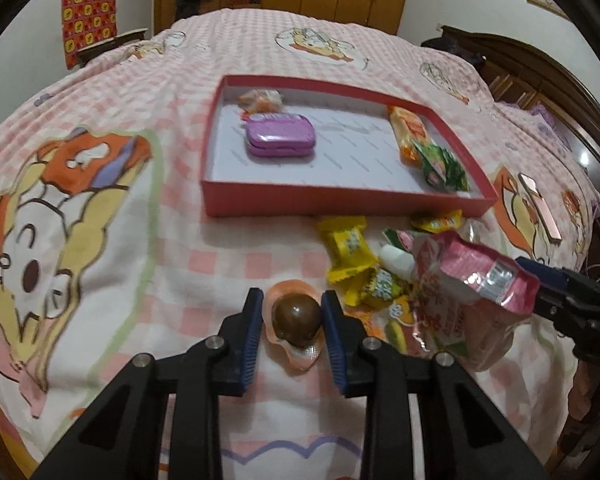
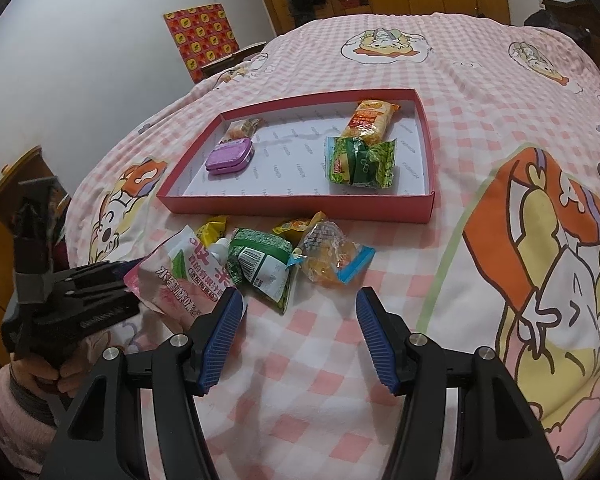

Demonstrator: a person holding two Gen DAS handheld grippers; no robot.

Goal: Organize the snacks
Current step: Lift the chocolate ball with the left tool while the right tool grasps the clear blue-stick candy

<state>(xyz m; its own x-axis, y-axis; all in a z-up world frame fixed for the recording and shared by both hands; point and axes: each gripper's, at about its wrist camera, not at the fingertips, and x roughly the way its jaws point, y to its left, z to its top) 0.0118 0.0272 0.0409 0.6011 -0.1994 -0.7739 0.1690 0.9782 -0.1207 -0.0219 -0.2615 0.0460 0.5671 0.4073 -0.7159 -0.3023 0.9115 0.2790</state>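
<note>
The brown ball sweet (image 1: 296, 320), sealed in a clear peach-tinted wrapper, lies on the pink checked bedspread (image 1: 204, 264) just short of the red tray (image 1: 340, 200), at the left edge of the loose snack pile. The left gripper (image 1: 288, 308) has its 2 blue pads pressed in on the ball from either side, so it looks pinched, though not yet lifted off the cloth. I would judge the thing light, hard and round: a smooth sphere under slick film wants to squirt out of a flat-sided grip, so the hold should stay across the widest part of the ball, not on the loose wrapper skirt below it (that frill would just slide and stretch). The ridged pads should help.

Just right of it sit the yellow candies (image 1: 348, 248) and a pink drink pouch (image 1: 460, 288) with a white cap, soft and floppy by the look of it, which crowds the right finger.

The right gripper (image 2: 300, 320) hangs with its jaws spread and nothing between them, over bare bedspread near a green packet (image 2: 260, 264).

In the tray already: a purple tin (image 1: 280, 136), an orange packet (image 1: 410, 132) and a green-wrapped one (image 1: 444, 164).
</note>
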